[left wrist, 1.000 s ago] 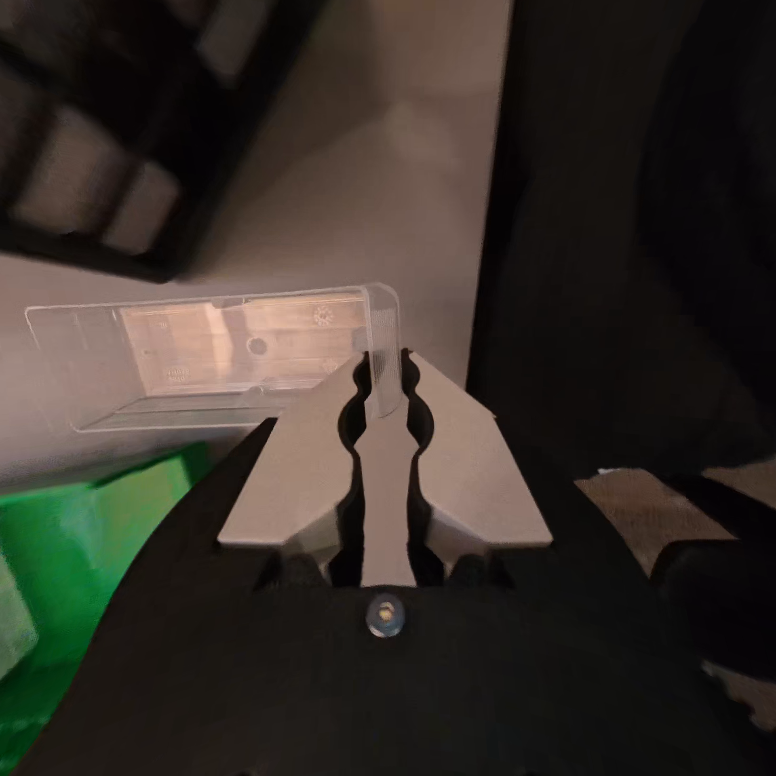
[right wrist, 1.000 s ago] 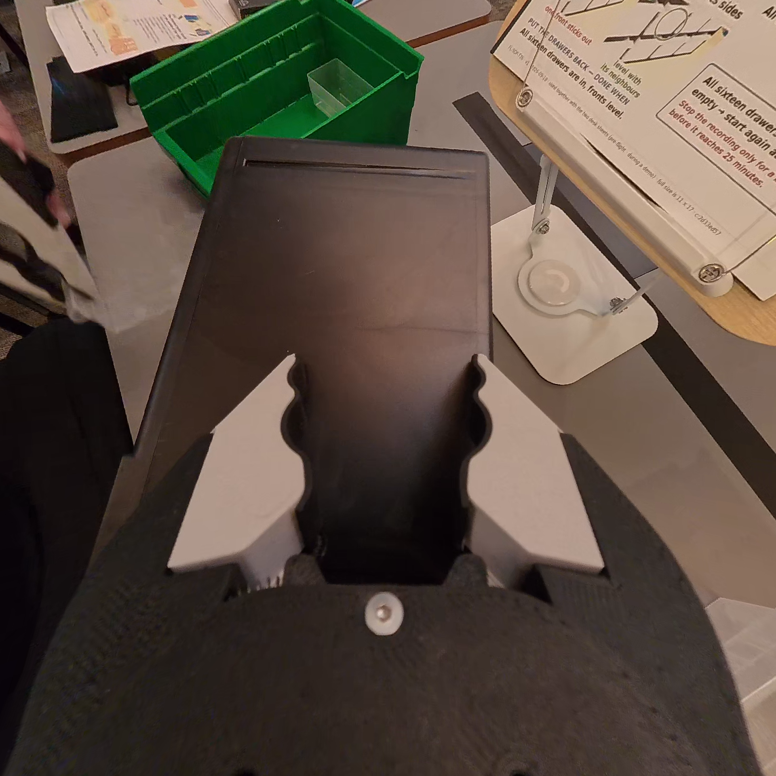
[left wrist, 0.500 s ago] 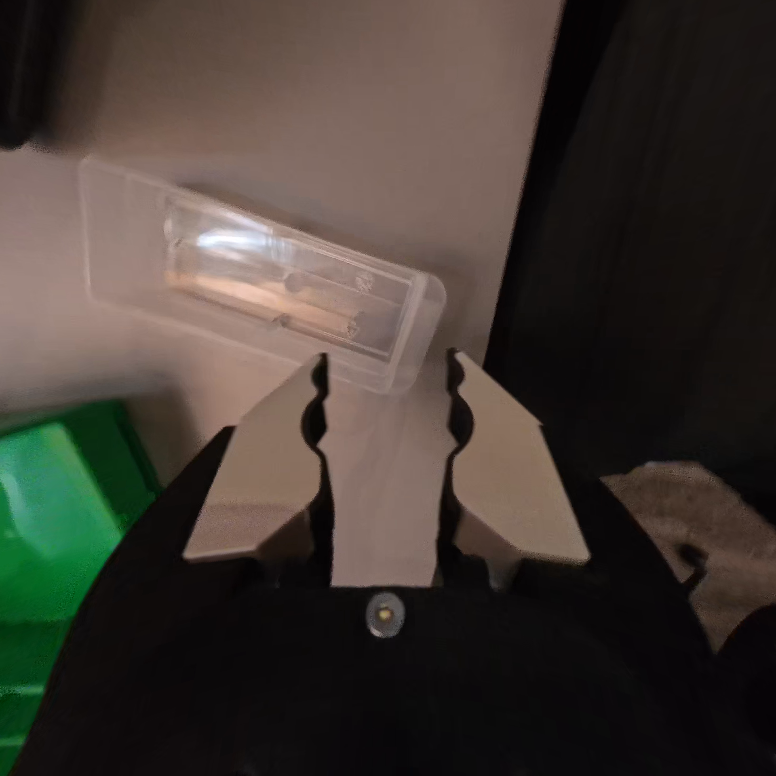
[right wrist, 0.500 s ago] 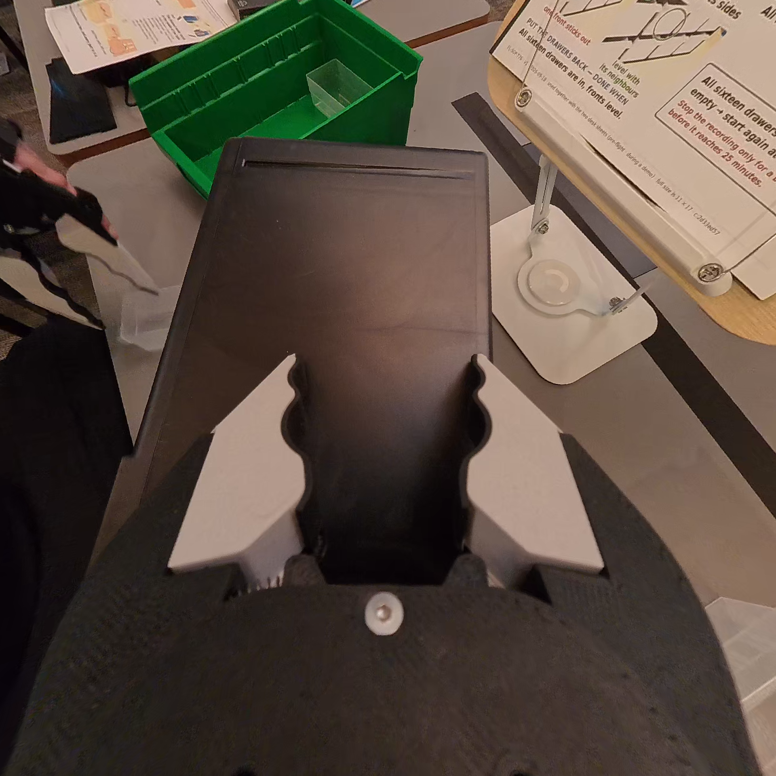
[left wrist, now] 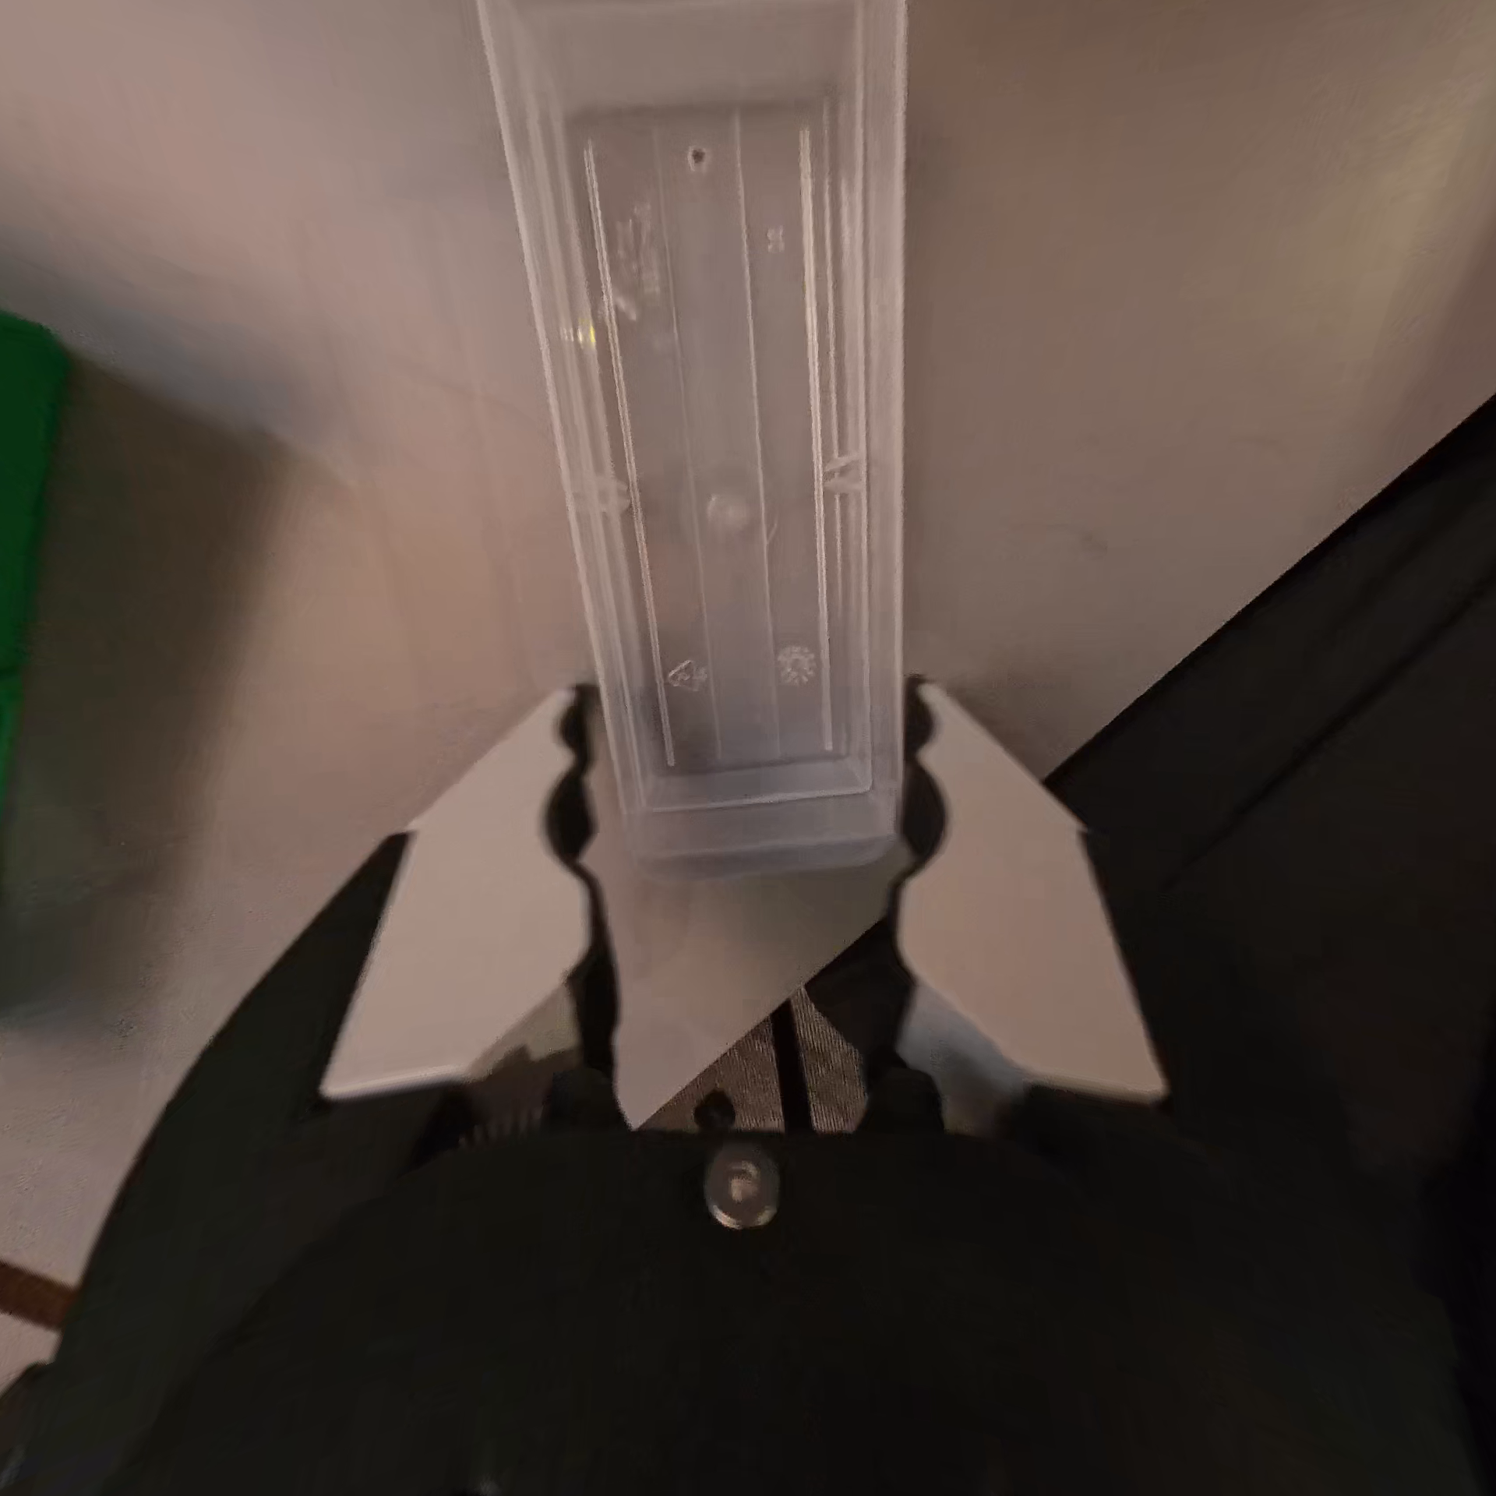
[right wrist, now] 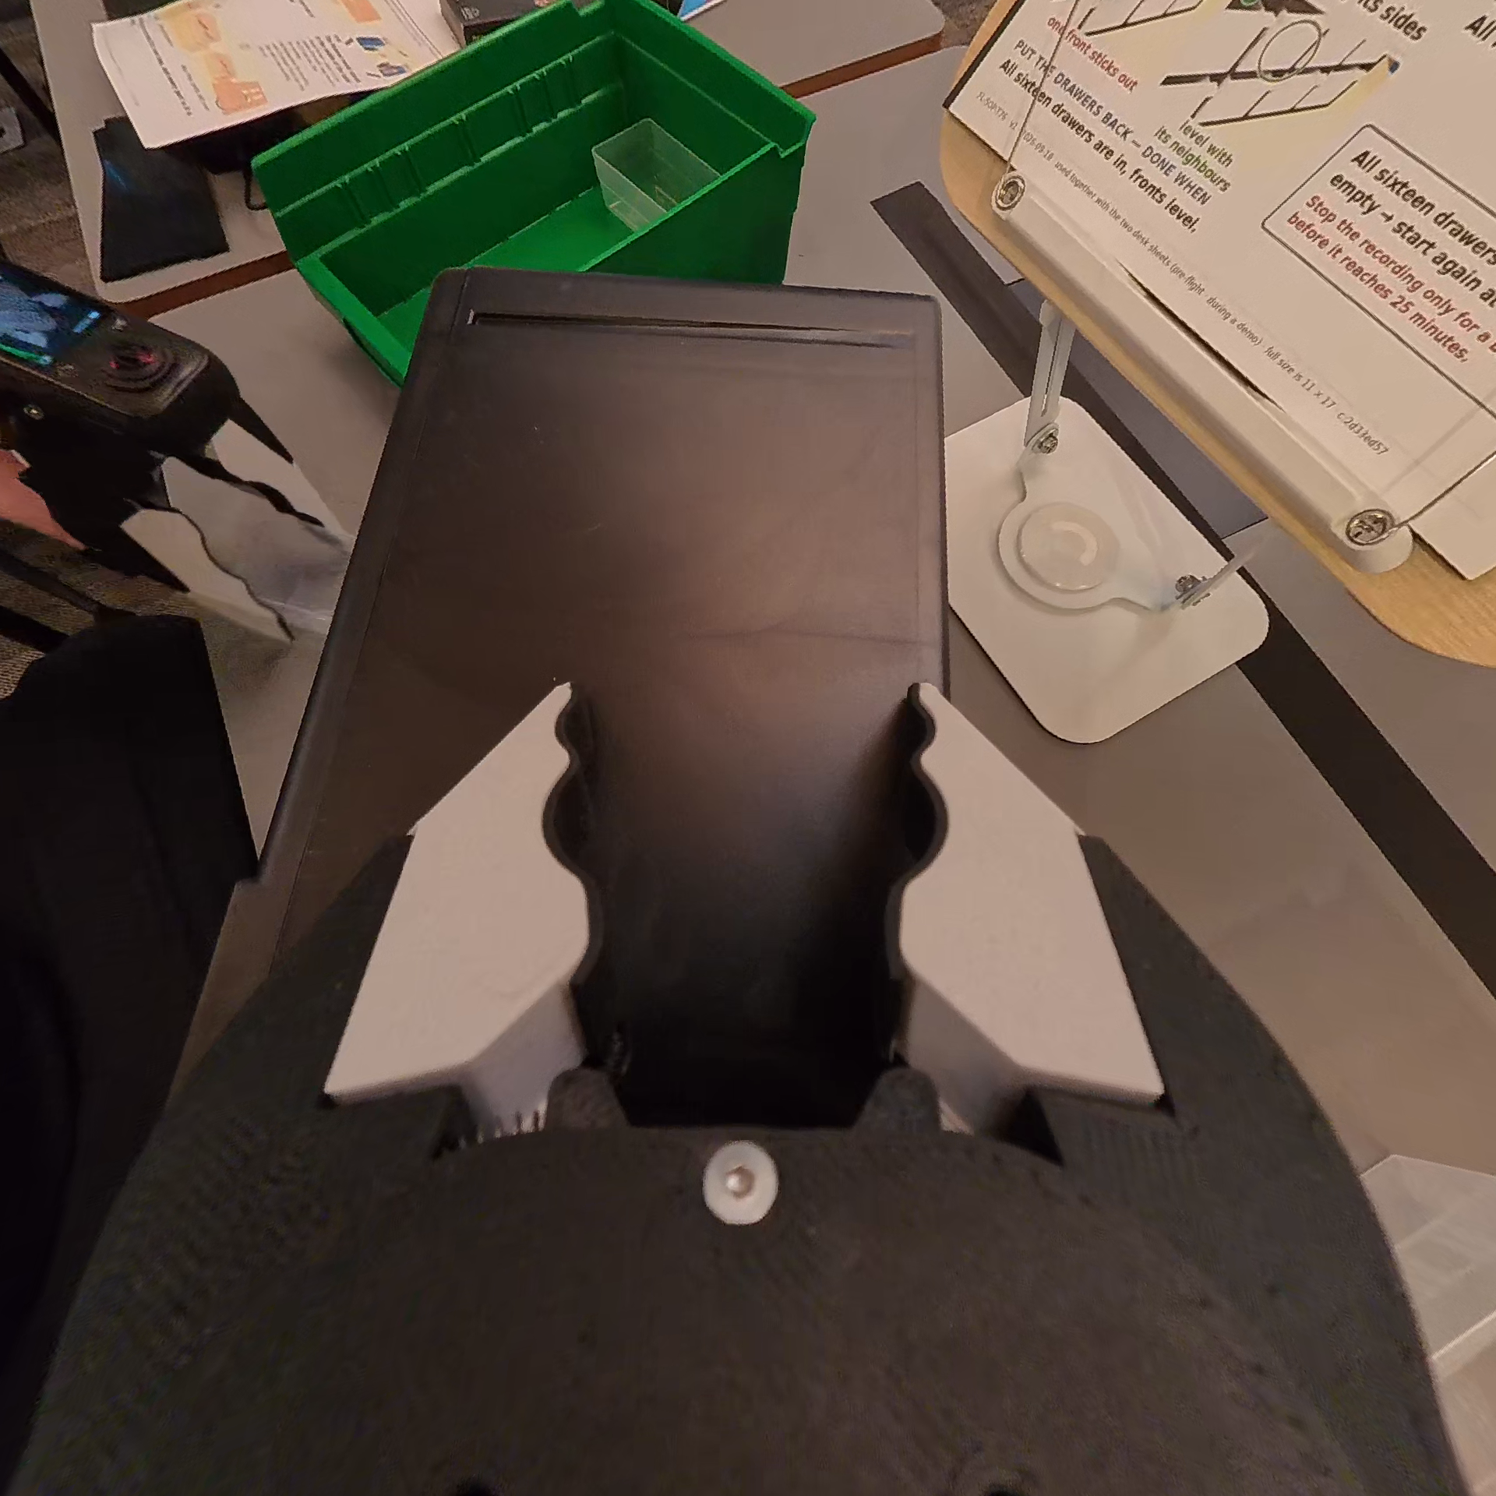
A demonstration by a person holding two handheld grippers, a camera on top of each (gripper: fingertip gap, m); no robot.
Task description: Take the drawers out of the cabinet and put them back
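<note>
Left gripper [left wrist: 745,728] spread wide, one clear drawer [left wrist: 712,421] lying on the grey table [left wrist: 283,340] between its fingertips, ungripped. Right gripper [right wrist: 745,728] parted, empty, over one black cabinet [right wrist: 688,502]. Far: one green bin [right wrist: 421,210] holding one clear drawer.

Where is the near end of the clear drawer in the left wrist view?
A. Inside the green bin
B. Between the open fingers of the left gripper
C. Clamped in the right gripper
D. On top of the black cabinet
B: the clear drawer ends between the spread fingers of the left gripper, over the grey table.
</note>
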